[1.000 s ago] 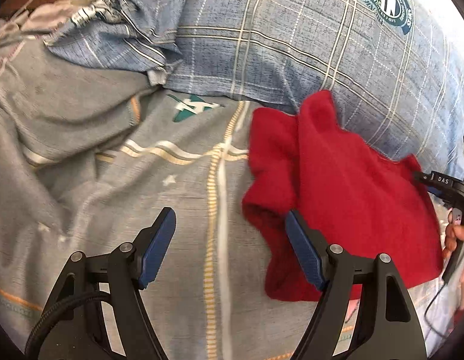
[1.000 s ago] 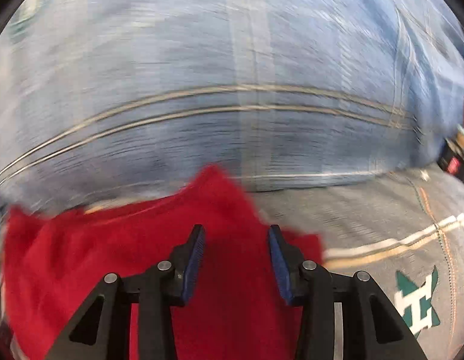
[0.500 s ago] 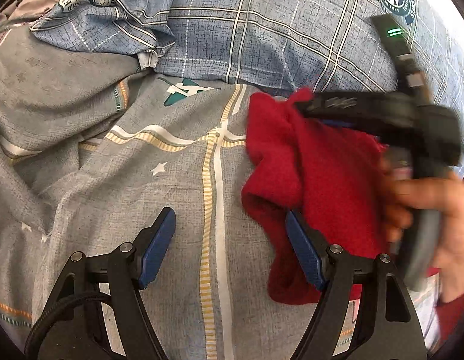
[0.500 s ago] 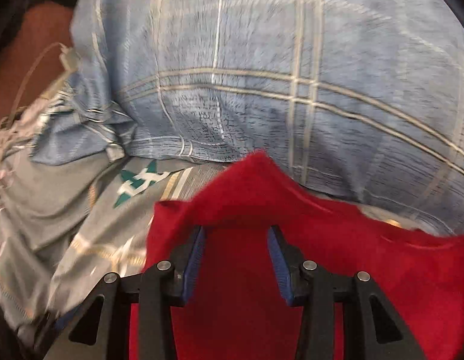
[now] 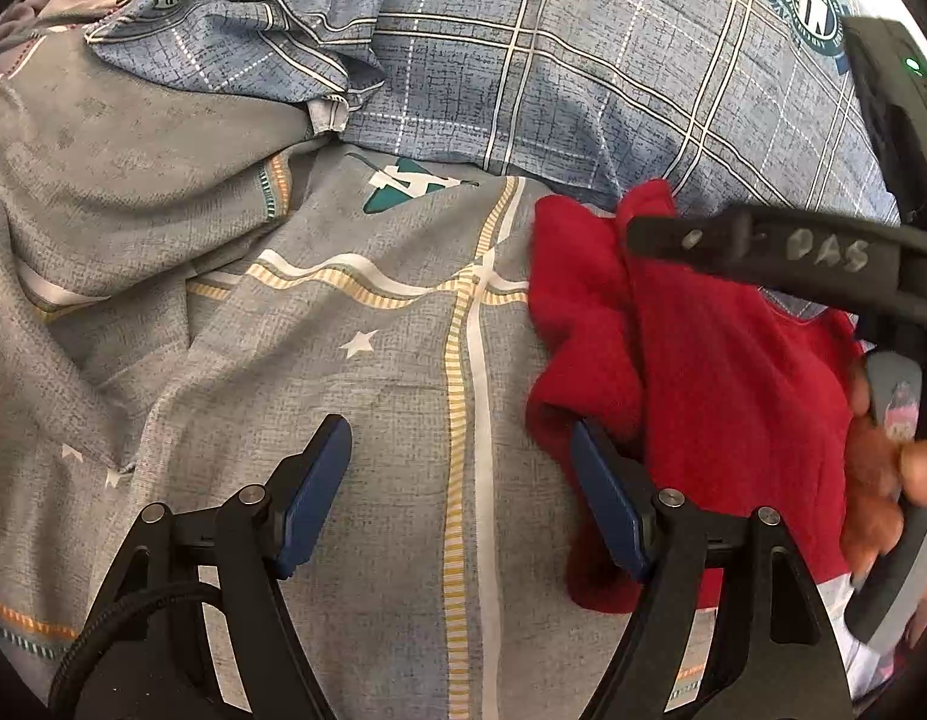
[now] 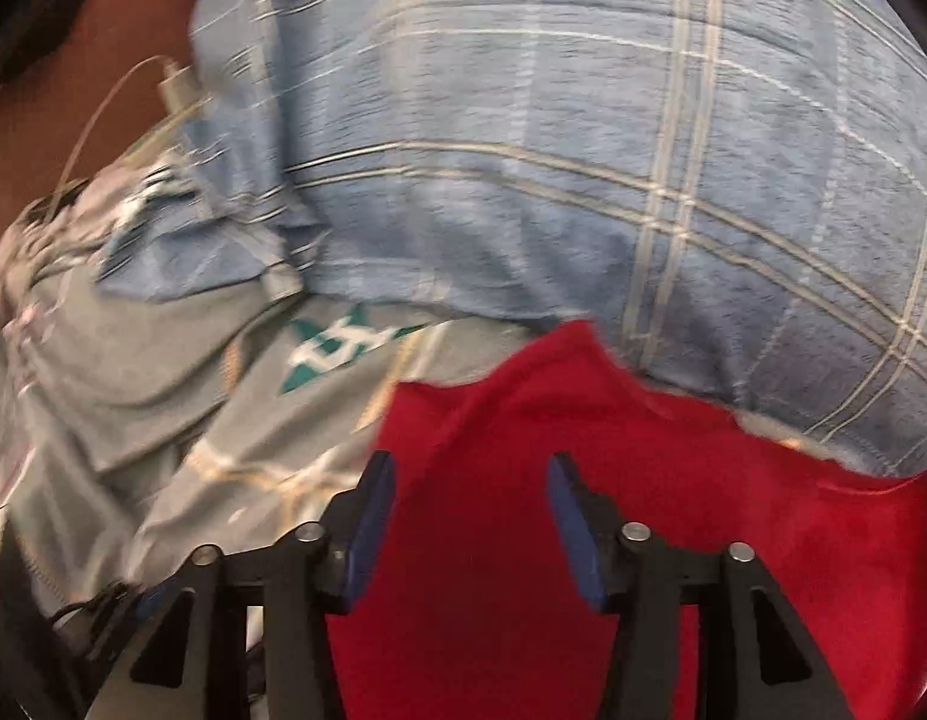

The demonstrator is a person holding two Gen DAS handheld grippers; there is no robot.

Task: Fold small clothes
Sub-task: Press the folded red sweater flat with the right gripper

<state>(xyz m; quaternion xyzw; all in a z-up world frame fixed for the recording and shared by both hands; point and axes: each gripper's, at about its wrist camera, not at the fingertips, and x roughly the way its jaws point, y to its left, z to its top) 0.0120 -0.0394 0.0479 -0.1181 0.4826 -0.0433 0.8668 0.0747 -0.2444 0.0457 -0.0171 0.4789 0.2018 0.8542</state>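
Observation:
A small red garment (image 5: 721, 360) lies crumpled on the grey patterned bedsheet (image 5: 355, 396), its far corner against a blue plaid pillow (image 5: 583, 72). My left gripper (image 5: 460, 456) is open and empty just left of the garment, its right finger at the cloth's near left edge. My right gripper (image 6: 469, 468) is open low over the red garment (image 6: 673, 510), holding nothing. The right gripper's black body (image 5: 781, 252) reaches in from the right above the garment in the left wrist view, with the hand (image 5: 883, 480) behind it.
The blue plaid pillow (image 6: 583, 180) fills the back. A second crumpled plaid pillowcase (image 5: 235, 30) lies at the back left. A white charger and cable (image 6: 175, 90) rest by the brown headboard (image 6: 73, 90). The sheet is wrinkled at the left.
My right gripper swung left across the garment and now sits over its far left corner, its jaws a little wider. My left gripper stayed open in place.

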